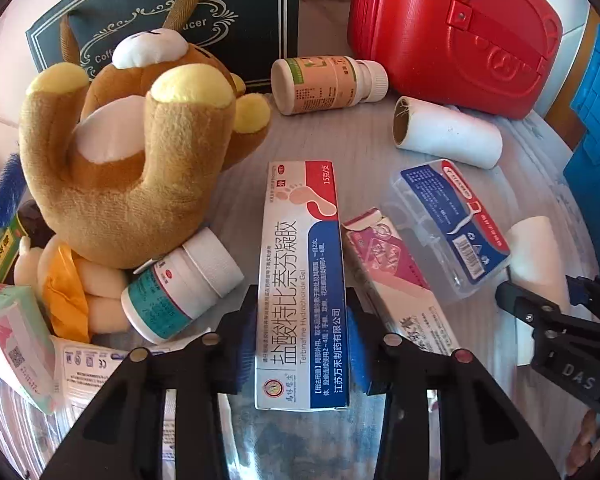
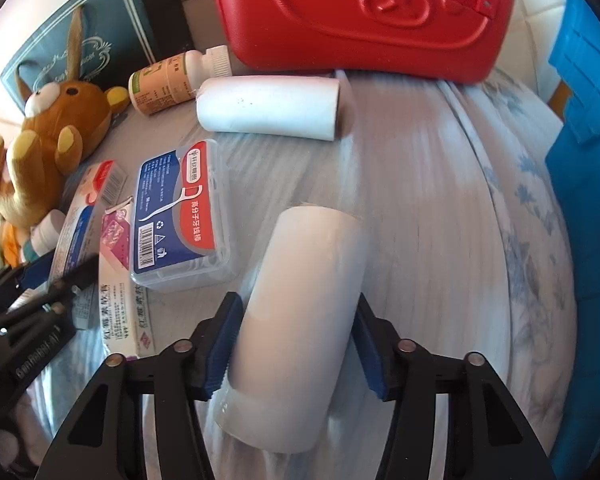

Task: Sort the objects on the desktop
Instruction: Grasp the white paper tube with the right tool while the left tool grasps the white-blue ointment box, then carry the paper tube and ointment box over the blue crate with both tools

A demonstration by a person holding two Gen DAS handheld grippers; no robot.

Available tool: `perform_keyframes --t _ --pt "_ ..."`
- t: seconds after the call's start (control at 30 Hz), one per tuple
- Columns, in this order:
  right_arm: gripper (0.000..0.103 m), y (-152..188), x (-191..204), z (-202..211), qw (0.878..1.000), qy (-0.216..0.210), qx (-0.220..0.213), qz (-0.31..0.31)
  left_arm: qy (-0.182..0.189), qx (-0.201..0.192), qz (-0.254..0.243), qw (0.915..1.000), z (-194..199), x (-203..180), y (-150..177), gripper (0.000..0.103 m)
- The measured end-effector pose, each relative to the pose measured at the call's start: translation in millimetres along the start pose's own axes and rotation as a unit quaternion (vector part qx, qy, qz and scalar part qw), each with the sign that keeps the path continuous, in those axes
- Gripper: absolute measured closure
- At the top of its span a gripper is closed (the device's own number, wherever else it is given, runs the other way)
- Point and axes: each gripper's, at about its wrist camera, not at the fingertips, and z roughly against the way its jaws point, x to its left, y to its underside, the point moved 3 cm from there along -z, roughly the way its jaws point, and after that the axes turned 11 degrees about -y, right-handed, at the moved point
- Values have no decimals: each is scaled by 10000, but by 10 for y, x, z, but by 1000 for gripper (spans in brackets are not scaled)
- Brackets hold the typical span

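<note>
Gel box (image 1: 302, 284) lies lengthwise just left of the floss case (image 1: 446, 228), clamped by the left gripper (image 1: 302, 340), its near end overhanging the fingers. The right gripper (image 2: 296, 344) clasps a white roll (image 2: 300, 320) right of that case; the roll's far end blurs into the cloth (image 2: 440, 220).

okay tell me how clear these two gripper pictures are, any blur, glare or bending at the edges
Left wrist view: sharp; the gel box print is readable between the jaws, fisheye bends the red case and corners go black. Right wrist view: softer, the tablecloth streaks with motion blur, pale glare washes the white roll in the jaws.
</note>
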Motion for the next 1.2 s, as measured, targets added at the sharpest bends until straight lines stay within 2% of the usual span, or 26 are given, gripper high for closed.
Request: perform_keyframes --t 0.2,0.4,0.67,0.87,1.0,1.2 --pt "53 56 83 137 9999 -96 -63 50 40 -194 -54 9998 355 -14 88 65" --pt "54 97 351 659 9983 -139 -493 269 29 -637 11 9980 1053 81 147 65" --pt "53 307 843 1824 9884 -298 -1341 640 -25 -1412 197 9898 2212 140 384 65" --pt "53 654 1091 2790 9757 -204 -2007 857 152 -1990 133 9798 3099 158 649 65" --pt "53 903 1065 3332 9666 -27 -2423 831 355 -2339 -53 9716 3579 -58 789 65" --pt "53 1262 756 4111 9519 391 -2966 663 752 -2703 -395 9590 4097 -621 887 65"
